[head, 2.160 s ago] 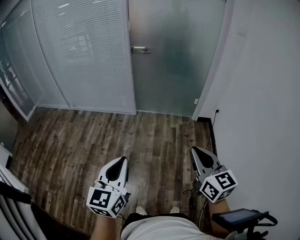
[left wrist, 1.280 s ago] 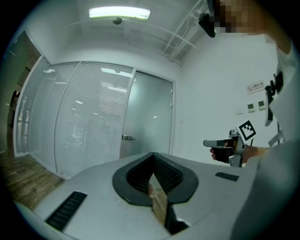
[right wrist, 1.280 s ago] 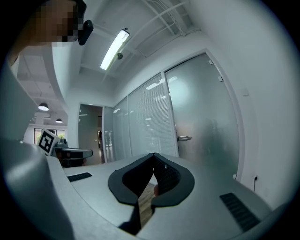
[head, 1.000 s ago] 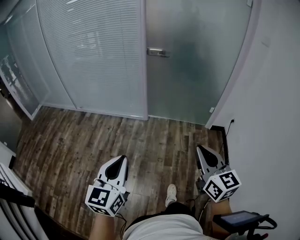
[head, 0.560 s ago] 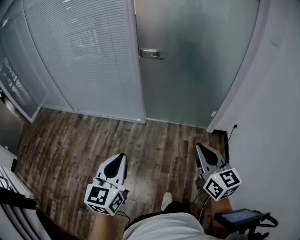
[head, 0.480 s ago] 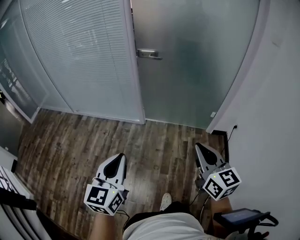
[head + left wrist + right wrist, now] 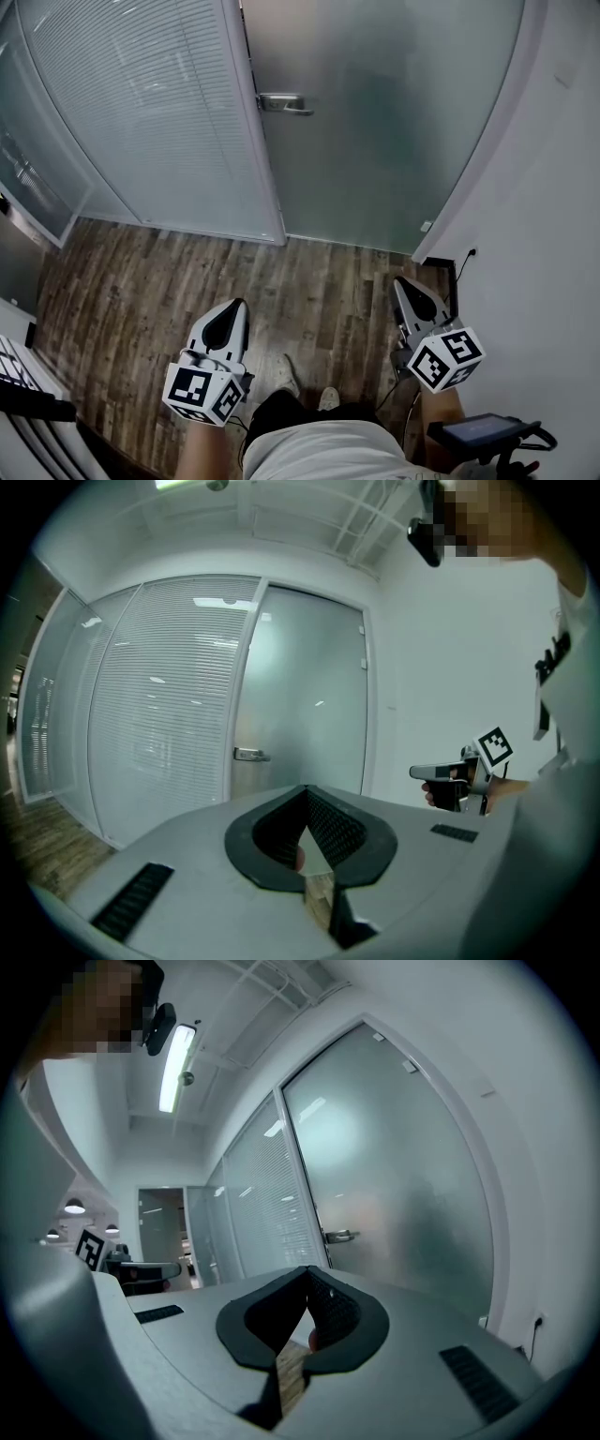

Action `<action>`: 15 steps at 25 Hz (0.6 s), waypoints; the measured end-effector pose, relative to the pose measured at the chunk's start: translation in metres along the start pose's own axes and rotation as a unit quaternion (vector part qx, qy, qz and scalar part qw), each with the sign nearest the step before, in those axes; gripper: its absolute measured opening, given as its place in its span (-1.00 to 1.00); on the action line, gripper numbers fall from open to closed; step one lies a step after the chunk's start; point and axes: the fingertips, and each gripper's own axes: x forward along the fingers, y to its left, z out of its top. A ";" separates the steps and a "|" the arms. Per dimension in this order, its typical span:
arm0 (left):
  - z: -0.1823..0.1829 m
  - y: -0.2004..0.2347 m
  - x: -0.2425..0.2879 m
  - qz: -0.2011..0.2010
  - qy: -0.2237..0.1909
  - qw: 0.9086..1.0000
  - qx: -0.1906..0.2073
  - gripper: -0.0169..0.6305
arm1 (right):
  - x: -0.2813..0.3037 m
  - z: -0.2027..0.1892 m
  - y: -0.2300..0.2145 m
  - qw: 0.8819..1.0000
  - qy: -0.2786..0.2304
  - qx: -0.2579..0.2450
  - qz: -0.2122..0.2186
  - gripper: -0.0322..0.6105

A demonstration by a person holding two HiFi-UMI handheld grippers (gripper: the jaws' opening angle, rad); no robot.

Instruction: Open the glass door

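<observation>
L gripper [image 7: 238, 307], R gripper [image 7: 403, 285] shut; glass door [image 7: 394, 122] closed.

A glazed partition [image 7: 141, 112] with horizontal blinds curved along the left. Below the partition lay a dark wood-plank floor [image 7: 131, 281]. Well to the partition's right rose a plain white wall [image 7: 553, 234], with a small socket [image 7: 467, 252] low on it. Farthest from the partition, at lower right, a dark flat device [image 7: 478, 433] sat on a stand. A strip light [image 7: 174, 1068] glowed on the ceiling above the partition.
</observation>
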 end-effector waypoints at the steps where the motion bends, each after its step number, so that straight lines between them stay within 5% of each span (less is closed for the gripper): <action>1: -0.001 0.000 0.004 -0.001 -0.001 1.000 -0.001 -0.95 | 0.001 0.001 -0.003 1.000 -0.001 0.000 -0.002 -0.89; 15: 0.013 0.101 0.156 -0.016 -0.017 1.000 -0.021 -0.95 | 0.158 0.024 -0.062 0.999 0.008 -0.020 -0.030 -0.89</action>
